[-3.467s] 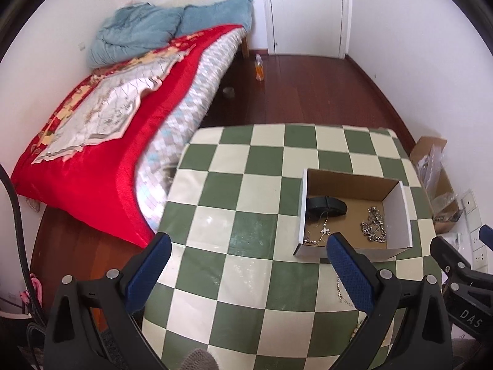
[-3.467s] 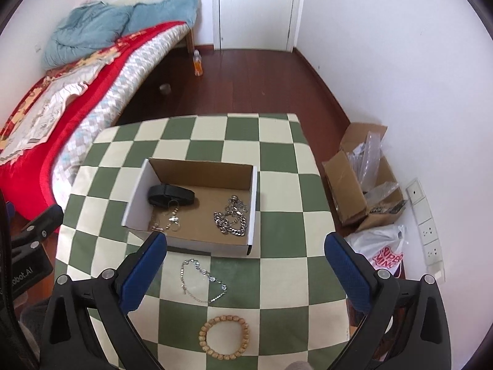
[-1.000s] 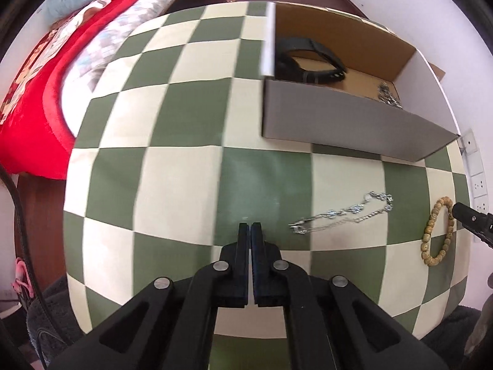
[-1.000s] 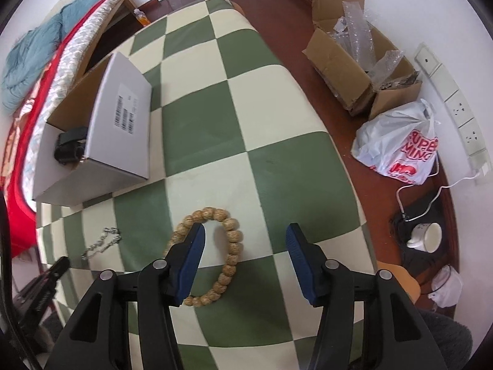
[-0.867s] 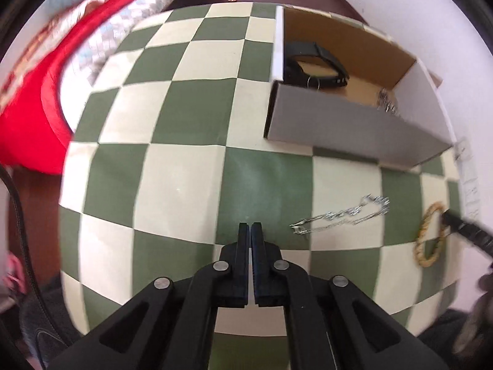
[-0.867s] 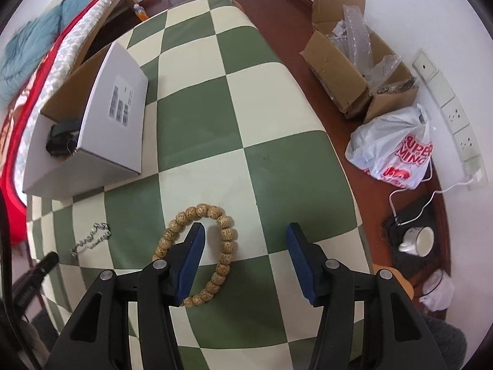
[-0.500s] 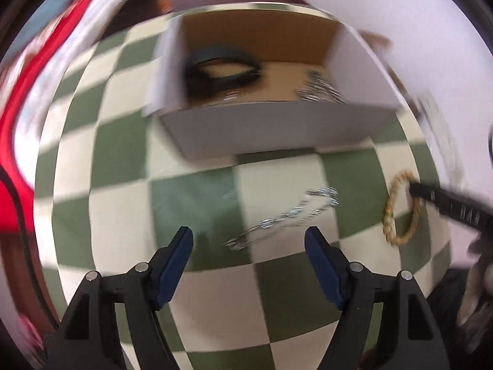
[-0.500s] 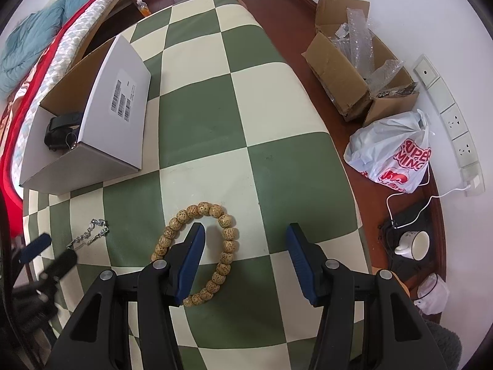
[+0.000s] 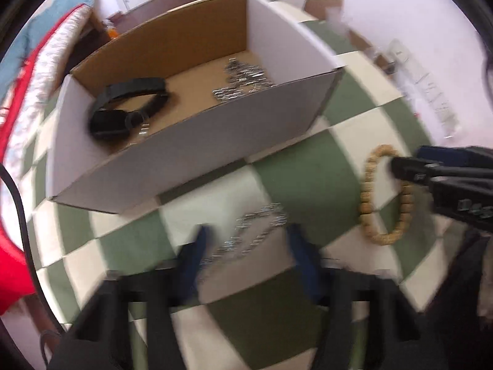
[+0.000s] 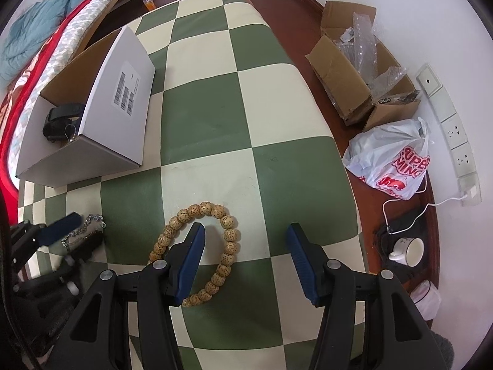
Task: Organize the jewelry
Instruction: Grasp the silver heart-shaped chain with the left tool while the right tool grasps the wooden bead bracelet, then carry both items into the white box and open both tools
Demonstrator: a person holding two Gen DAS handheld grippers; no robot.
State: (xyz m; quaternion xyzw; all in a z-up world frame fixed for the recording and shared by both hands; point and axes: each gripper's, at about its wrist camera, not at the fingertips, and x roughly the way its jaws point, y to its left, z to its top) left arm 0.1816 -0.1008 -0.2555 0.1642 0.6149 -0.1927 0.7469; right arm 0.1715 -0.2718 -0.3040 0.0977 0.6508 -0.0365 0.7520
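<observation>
— What's on the table [image 10: 209, 129]?

— Green-and-cream checks. A box [image 9: 191, 135] holds a black band [image 9: 123, 108] and a chain [image 9: 243, 77]. In front, the left gripper [image 9: 246, 246] stands spread around a silver bracelet [image 9: 255, 231].

— The right gripper [image 10: 245, 256]?

— Apart too, one finger inside the beads [image 10: 197, 243].

— The room?

— Red bed [image 10: 18, 92], wood floor [image 10: 308, 24], a plastic bag [image 10: 391, 160].

Bright daylight; left view perhaps motion-blurred.
</observation>
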